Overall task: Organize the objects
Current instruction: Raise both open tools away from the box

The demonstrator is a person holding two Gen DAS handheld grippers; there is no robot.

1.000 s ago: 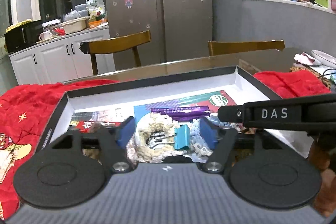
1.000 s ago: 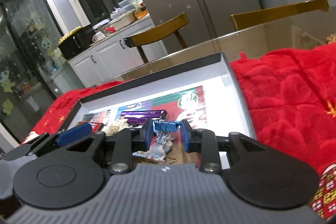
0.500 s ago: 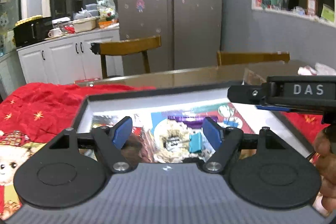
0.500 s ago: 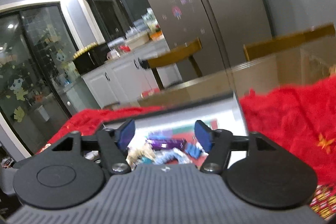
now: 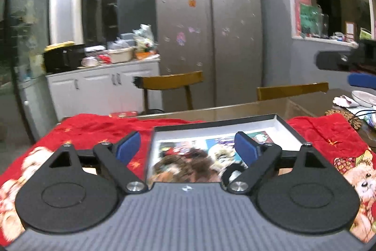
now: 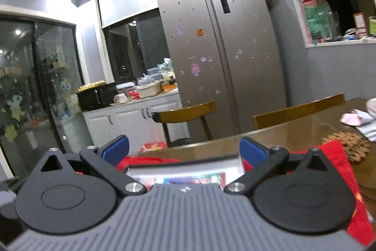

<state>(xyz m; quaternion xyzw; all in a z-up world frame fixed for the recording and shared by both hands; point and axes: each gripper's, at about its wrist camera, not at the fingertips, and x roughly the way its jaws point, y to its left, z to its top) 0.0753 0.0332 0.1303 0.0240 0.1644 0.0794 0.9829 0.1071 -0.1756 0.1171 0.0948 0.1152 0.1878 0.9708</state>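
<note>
My left gripper [image 5: 188,148] hangs above the near end of the box [image 5: 289,127], fingers spread wide with nothing between them, and my right gripper [image 6: 184,152] is higher up, equally spread and empty, with only a strip of the box showing under it. The box sits on the red cloth [image 5: 89,128] on the table [image 6: 293,133], its long axis running away from me toward the chairs [image 5: 169,82] and fridge [image 5: 211,27], far end pointing a little right in the left view. Inside, the near clutter is blurred: a brownish, fuzzy-looking heap [image 5: 188,167], something pale beside it and a dark ring [image 5: 231,173] I can't identify, all lying on printed paper [image 5: 216,141]. I judge these bits light and soft, likely to squash or snag, not slip, so I'd pinch any one of them across its narrowest part from above, gently. The box itself looks like thin card, light but flexing if lifted by one wall; I'd take a long side wall near its middle if it has to move. Beyond it lies bare glossy tabletop, then a woven mat [image 6: 347,147] off to the right.
</note>
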